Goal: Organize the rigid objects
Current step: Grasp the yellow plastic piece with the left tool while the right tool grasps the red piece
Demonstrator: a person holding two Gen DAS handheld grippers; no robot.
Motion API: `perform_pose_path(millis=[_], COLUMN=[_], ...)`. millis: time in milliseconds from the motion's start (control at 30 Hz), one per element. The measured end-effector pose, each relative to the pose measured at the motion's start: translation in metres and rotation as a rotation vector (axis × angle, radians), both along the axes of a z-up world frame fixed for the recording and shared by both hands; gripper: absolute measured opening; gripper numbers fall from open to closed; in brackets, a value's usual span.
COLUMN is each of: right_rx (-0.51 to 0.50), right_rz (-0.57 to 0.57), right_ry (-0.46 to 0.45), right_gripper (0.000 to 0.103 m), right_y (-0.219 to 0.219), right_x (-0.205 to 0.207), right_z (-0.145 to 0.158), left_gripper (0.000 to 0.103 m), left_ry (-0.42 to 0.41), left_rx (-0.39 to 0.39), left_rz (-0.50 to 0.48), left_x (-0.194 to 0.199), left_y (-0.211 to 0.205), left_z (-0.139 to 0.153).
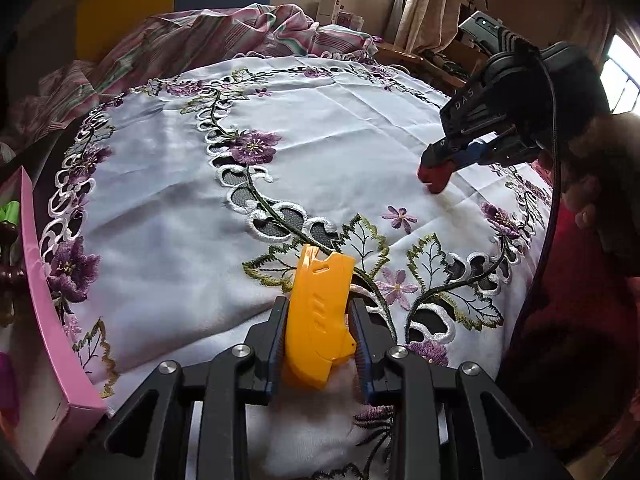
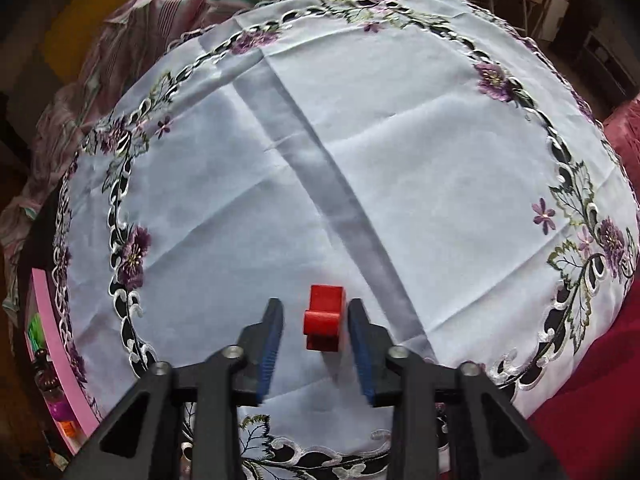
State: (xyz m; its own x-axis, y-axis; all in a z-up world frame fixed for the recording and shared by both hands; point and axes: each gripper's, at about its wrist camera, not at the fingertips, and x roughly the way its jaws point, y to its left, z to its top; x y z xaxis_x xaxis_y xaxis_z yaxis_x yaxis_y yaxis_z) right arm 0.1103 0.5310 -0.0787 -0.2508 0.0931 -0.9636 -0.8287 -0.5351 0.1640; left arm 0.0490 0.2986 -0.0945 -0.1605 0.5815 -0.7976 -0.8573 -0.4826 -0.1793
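Looking across a table (image 1: 320, 140) draped in a white cloth embroidered with purple flowers, with striped bedding (image 1: 200, 32) bunched up beyond its far edge and curtained windows behind. Holding one yellow plastic piece (image 1: 320, 280) in the left hand-held gripper (image 1: 318, 302), both blue pads pressing on its flat sides and its notched end sticking out forward over the cloth. Pointing the right hand-held gripper (image 2: 315, 304) steeply down around one small red block (image 2: 324, 316) standing on the cloth near the front of the table: jaws standing apart, the right pad touching or just beside the block, a clear gap showing at the left pad, so not yet gripping. Judging both pieces as light, stiff moulded plastic, smooth enough to slip, so taking each across its flat parallel faces and low on the body, not on the red block's stepped front lip. Counting one yellow piece, one red block, two hand-held grippers and one pink box (image 1: 44, 280) at the left edge of the table, holding a few small items too cut off to count, and probably serving as the place for the sorted pieces.
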Motion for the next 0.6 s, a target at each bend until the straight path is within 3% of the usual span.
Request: perform_pose_path(millis=[267, 400, 600], right_rx=[0.068, 0.148, 0.188], right_rz=[0.235, 0.308, 0.334], right_ry=[0.205, 0.108, 0.073], right_gripper=[0.014, 0.014, 0.014], right_y=[-0.05, -0.066, -0.065], right_x=[-0.048, -0.064, -0.07], right_z=[0.004, -0.001, -0.005], left_gripper=[0.03, 0.03, 0.03], left_ry=[-0.019, -0.015, -0.01], left_rx=[0.009, 0.014, 0.033], left_rz=[0.013, 0.02, 0.033], left_x=[-0.004, -0.003, -0.003], left_y=[0.0, 0.0, -0.001], left_z=[-0.004, -0.005, -0.004])
